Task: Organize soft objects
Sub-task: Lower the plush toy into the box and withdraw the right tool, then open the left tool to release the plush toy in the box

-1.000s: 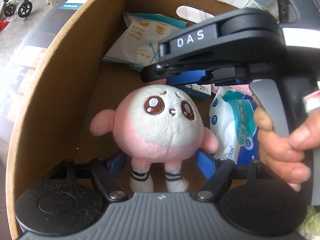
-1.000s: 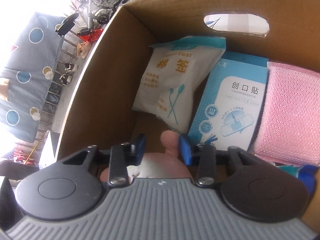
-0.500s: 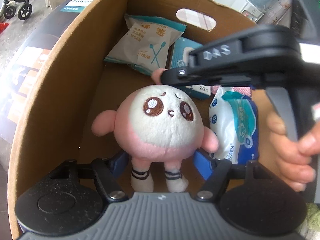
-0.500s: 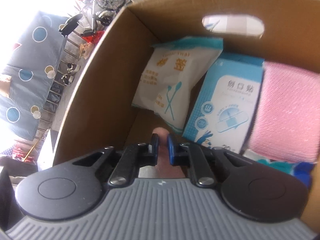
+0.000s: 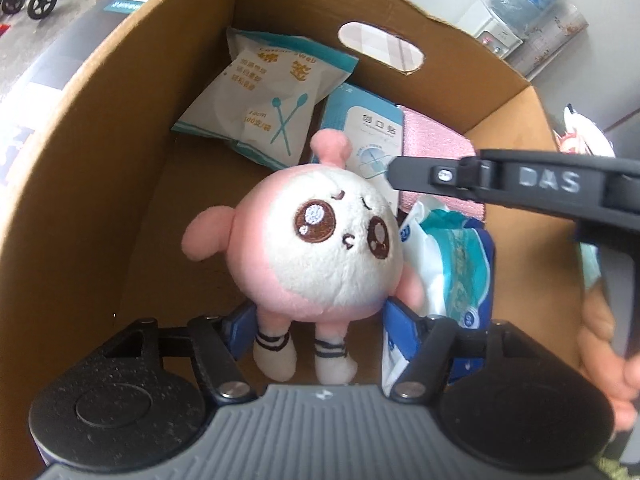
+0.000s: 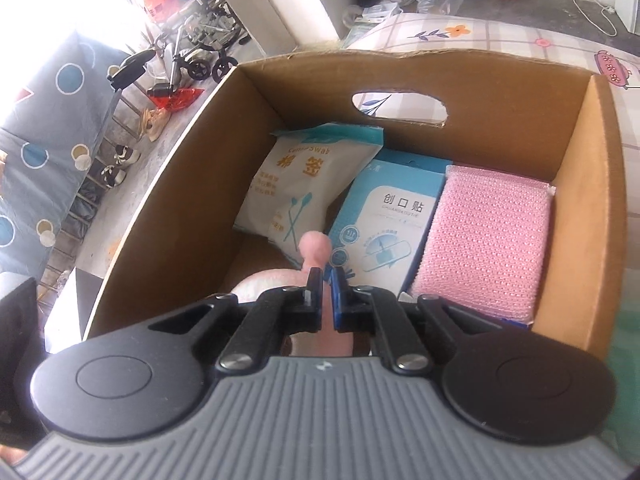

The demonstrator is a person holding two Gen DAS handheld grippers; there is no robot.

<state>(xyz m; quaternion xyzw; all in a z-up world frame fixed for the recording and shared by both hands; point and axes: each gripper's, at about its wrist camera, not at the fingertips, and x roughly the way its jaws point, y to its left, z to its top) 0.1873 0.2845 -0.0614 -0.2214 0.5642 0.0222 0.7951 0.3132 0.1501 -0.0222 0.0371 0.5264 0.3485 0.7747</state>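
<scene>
A round pink-and-white plush toy (image 5: 320,240) hangs upright inside the cardboard box (image 5: 100,168), facing the left wrist camera. My left gripper (image 5: 320,328) is shut on its lower body, blue pads on either side above the striped legs. My right gripper (image 5: 400,172) comes in from the right, its tip just beside the toy's pink topknot (image 5: 330,146) and apart from it. In the right wrist view the right gripper (image 6: 328,280) is shut with nothing held, and the topknot (image 6: 316,246) stands just beyond its fingertips.
Along the box's far wall (image 6: 520,80) lie a cotton swab pack (image 6: 304,184), a blue plaster box (image 6: 384,220) and a pink sponge cloth (image 6: 480,240). A tissue pack (image 5: 452,256) lies right of the toy. A person's hand (image 5: 600,328) holds the right gripper.
The right gripper closed around the toy's topknot, then drew back to the right and off it, still shut. The toy stayed in the left gripper.
</scene>
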